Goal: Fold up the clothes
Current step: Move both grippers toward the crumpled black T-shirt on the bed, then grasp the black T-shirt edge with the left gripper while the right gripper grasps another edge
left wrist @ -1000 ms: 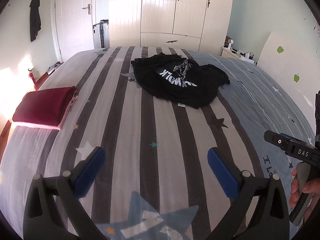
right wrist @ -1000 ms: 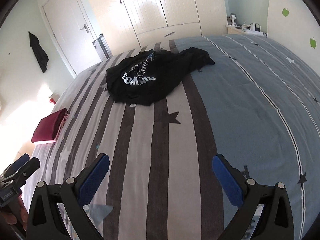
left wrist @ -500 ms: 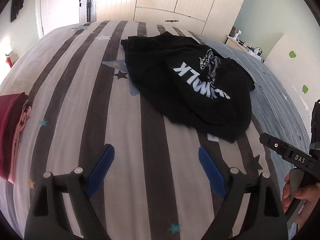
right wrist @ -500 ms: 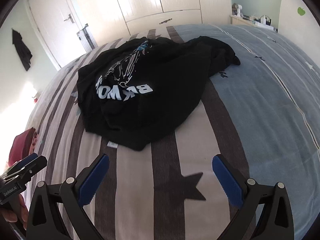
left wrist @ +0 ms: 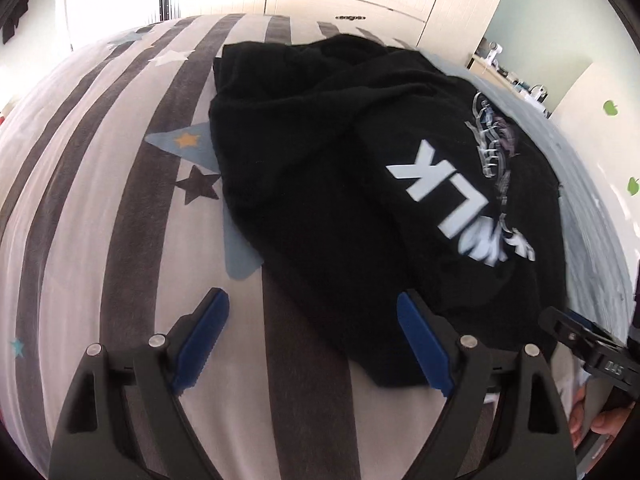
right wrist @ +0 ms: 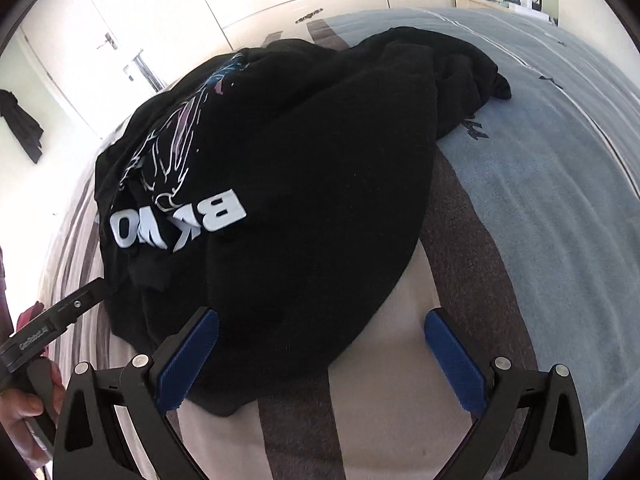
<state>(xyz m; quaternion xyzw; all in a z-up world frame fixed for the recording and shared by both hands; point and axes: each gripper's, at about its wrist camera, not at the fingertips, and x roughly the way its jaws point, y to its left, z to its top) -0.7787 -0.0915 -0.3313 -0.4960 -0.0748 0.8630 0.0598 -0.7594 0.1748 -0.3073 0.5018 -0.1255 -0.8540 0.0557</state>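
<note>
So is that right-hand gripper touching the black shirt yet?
Cannot tell. In the right wrist view the right gripper is open over the black shirt; its left finger overlaps the hem, but neither contact nor a gap shows plainly.

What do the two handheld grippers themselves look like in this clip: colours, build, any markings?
Both match: the left gripper and right gripper have black plastic finger frames with triangular cut-outs, silver pivot pins and ribbed blue pads. Each shows in the other's view as a black body with small white lettering, too blurred to read surely. No cables or sleeves show.
</note>
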